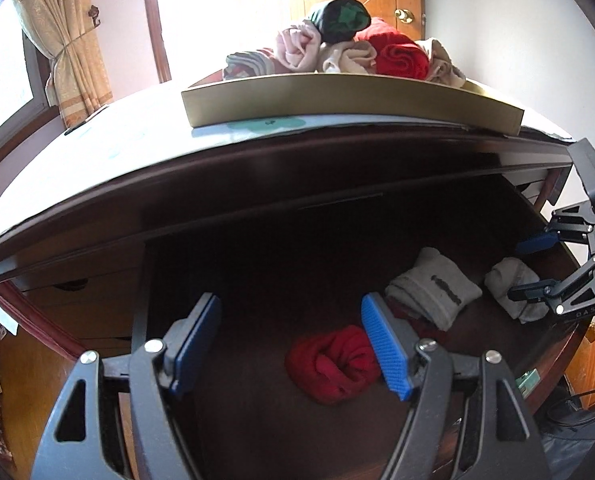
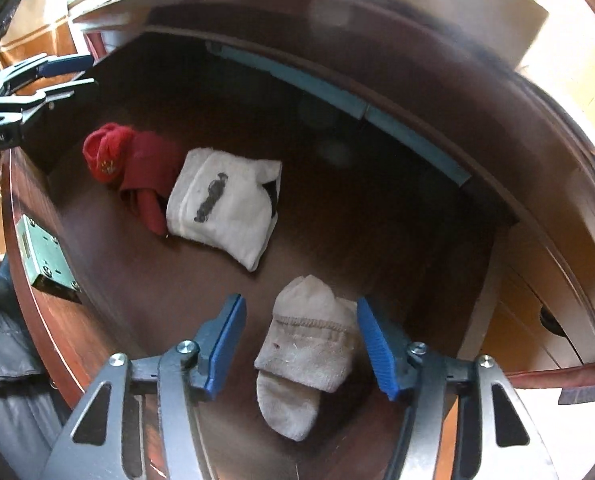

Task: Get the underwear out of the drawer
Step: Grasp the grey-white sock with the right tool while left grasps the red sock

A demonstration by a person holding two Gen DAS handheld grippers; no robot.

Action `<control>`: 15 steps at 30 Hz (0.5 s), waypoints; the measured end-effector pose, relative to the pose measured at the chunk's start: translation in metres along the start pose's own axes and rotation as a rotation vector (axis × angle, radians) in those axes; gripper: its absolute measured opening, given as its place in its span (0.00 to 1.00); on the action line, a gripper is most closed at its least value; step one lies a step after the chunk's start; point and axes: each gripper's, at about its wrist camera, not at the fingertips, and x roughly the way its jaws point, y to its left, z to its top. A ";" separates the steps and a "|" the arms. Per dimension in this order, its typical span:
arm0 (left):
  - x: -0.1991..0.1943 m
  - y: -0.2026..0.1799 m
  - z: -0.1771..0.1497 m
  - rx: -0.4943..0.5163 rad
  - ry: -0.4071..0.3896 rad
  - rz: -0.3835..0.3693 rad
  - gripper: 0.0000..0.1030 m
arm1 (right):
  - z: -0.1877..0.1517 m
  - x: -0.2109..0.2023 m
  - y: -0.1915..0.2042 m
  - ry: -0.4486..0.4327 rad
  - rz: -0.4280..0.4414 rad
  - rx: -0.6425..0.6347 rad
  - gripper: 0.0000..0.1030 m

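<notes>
- Left wrist view: a gold tray [image 1: 349,106] at upper centre sits on the desk top, piled with rolled garments [image 1: 349,46]. Below, the open drawer [image 1: 257,264] holds a red roll [image 1: 329,364] at lower centre, a white roll [image 1: 433,286] and a pale sock [image 1: 509,280]. The left gripper [image 1: 293,348] stands wide over the drawer, nothing gripped.
- Right wrist view: "Robot.AI" reads on the other tool at far left. The right gripper [image 2: 301,348] straddles the sock at bottom centre, right pad [image 2: 373,344] at its edge, left pad clear.
</notes>
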 end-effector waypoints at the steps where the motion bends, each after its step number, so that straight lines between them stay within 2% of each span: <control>1: 0.000 0.000 0.000 0.003 0.002 0.000 0.72 | 0.001 0.002 -0.001 0.012 0.006 0.005 0.53; 9: 0.009 -0.008 -0.002 0.059 0.059 -0.006 0.72 | 0.005 0.012 -0.003 0.061 -0.011 -0.008 0.53; 15: 0.018 -0.023 -0.005 0.155 0.119 0.008 0.72 | 0.009 0.018 0.003 0.083 -0.037 -0.051 0.53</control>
